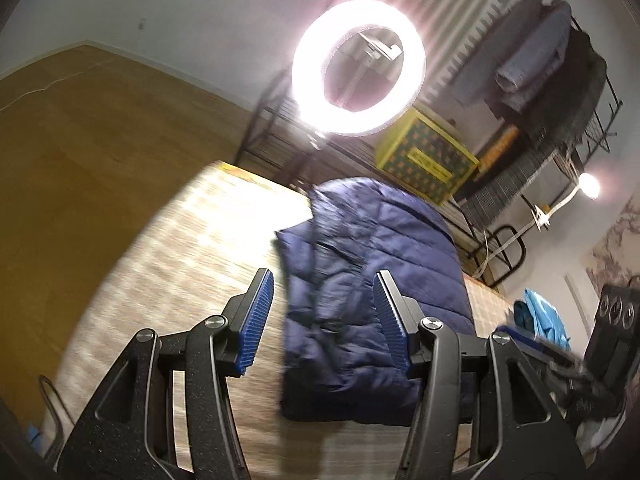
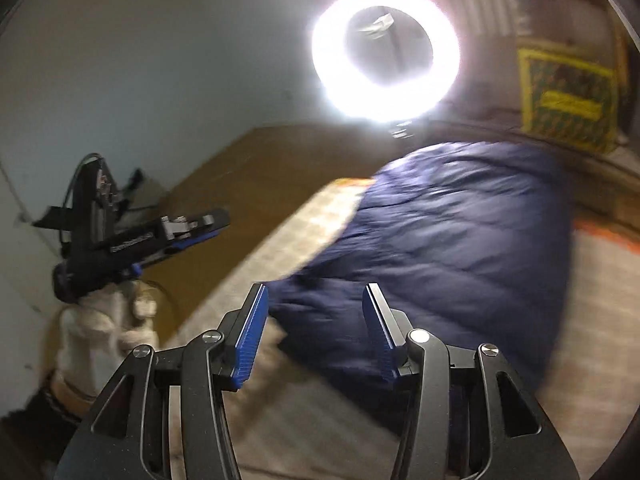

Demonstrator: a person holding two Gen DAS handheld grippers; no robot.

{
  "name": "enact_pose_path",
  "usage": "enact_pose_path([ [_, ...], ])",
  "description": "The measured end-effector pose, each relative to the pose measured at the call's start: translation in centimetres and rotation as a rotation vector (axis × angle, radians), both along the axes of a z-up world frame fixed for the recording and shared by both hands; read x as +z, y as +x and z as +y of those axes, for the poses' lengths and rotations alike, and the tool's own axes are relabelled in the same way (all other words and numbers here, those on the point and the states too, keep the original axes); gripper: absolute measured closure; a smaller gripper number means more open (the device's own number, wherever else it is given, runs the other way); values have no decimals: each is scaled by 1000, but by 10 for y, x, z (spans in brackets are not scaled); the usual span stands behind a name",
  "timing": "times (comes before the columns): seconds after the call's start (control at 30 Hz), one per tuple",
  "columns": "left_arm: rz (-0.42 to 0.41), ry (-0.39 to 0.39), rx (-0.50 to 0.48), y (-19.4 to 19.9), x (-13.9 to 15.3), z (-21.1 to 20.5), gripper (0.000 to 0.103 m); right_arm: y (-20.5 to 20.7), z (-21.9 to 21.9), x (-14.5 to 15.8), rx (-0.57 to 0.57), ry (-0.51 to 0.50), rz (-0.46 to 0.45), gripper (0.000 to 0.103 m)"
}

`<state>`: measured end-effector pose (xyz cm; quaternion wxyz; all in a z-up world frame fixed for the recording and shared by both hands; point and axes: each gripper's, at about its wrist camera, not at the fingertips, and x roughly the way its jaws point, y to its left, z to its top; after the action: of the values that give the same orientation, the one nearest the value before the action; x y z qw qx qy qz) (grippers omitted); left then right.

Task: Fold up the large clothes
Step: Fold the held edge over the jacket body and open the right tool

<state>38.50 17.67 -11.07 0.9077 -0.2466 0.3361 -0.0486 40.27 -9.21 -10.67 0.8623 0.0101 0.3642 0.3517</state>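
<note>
Lying folded on the woven tabletop [image 1: 180, 240], the quilted navy jacket [image 1: 372, 280] sits free of both released grippers.

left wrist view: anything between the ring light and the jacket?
Yes. In the left wrist view a black wire rack stands between the ring light and the navy jacket, with a yellow box on it.

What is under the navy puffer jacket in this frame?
The navy puffer jacket lies on a pale woven table surface, which shows all around it. Whatever lies directly beneath the jacket's folded layers is covered and cannot be seen.
</note>
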Motion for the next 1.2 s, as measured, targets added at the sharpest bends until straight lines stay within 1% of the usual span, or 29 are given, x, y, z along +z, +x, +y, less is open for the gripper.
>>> enact_pose_path([
  [0.07, 10, 28, -38, 8, -3, -23, 49, 11, -23, 2, -84, -55, -22, 56],
  [0.17, 26, 81, -124, 20, -12, -63, 49, 28, -54, -1, -172, -88, -39, 57],
  [0.27, 51, 187, -162, 27, -28, -94, 49, 42, -75, -13, -206, -85, -36, 57],
  [0.3, 70, 224, -162, 29, -36, -100, 49, 45, -78, -18, -207, -83, -27, 57],
  [0.33, 95, 241, -161, 30, -46, -103, 49, 49, -79, -22, -203, -85, -22, 57],
  [0.43, 169, 242, -142, 30, -73, -100, 49, 57, -67, -46, -164, -146, -21, 57],
  [0.47, 187, 235, -138, 28, -81, -99, 49, 58, -61, -59, -139, -186, -21, 57],
  [0.57, 199, 259, -137, 21, -90, -104, 49, 56, -54, -84, -91, -269, -36, 57],
  [0.63, 198, 279, -144, 18, -92, -108, 49, 53, -57, -95, -83, -282, -26, 56],
  [0.67, 196, 278, -148, 18, -92, -108, 49, 53, -55, -97, -72, -302, -28, 57],
  [0.73, 200, 233, -159, 17, -89, -102, 49, 54, -53, -94, -52, -321, -29, 57],
  [0.77, 200, 206, -161, 17, -85, -96, 49, 54, -54, -92, -47, -316, -19, 57],
  [0.8, 191, 160, -164, 16, -77, -89, 49, 56, -56, -90, -46, -305, -9, 57],
  [0.83, 173, 128, -168, 17, -70, -84, 49, 55, -57, -86, -46, -290, -5, 57],
  [0.87, 147, 111, -167, 17, -60, -78, 49, 53, -61, -81, -58, -257, -10, 57],
  [0.93, 83, 112, -157, 20, -37, -65, 49, 51, -69, -72, -84, -174, -9, 56],
  [0.97, 62, 106, -149, 22, -30, -59, 49, 51, -80, -66, -102, -123, -3, 56],
  [1.03, 46, 98, -127, 30, -19, -47, 49, 52, -98, -53, -148, -46, -8, 56],
  [1.07, 48, 90, -135, 38, -16, -43, 49, 55, -107, -45, -181, -22, -36, 56],
  [1.13, 55, 76, -134, 53, -15, -39, 49, 67, -117, -33, -234, -23, -73, 56],
  [1.2, 68, 70, -138, 69, -18, -39, 49, 83, -120, -24, -262, -14, -86, 56],
])
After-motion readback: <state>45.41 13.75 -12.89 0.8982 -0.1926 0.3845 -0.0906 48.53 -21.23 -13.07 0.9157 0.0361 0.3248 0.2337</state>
